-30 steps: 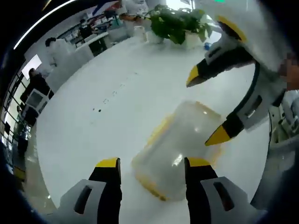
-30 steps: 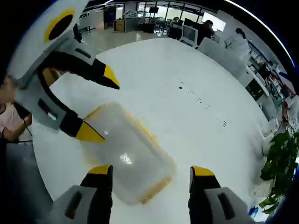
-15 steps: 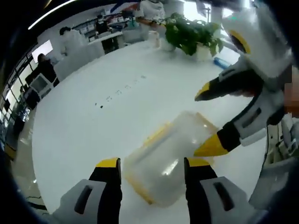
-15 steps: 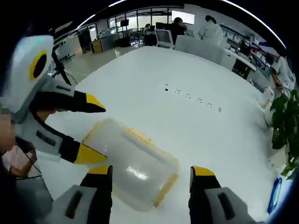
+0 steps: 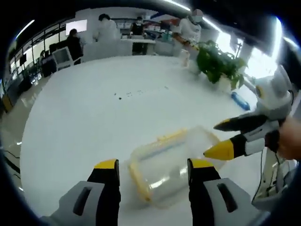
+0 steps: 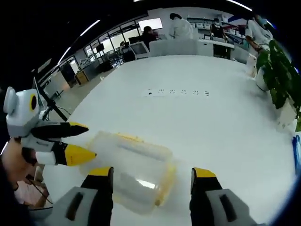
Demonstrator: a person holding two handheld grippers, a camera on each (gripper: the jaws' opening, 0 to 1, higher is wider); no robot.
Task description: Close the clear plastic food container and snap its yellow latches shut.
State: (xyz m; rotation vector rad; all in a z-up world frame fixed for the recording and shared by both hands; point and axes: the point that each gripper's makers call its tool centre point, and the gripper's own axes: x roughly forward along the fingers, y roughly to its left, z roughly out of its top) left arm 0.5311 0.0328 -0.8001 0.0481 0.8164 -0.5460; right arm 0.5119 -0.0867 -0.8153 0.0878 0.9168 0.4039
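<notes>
Fingers of the left gripper (image 5: 153, 165) stand spread around the clear plastic food container with yellow latches (image 5: 169, 162), which lies on the round white table (image 5: 84, 122). Right gripper (image 6: 153, 173), also spread, brackets it; potted green plant (image 5: 218, 66) sits beyond.

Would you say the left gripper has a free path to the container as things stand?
Probably yes: the left gripper is open and the container lies on the table just past its tips; the right gripper hovers at the far end.
</notes>
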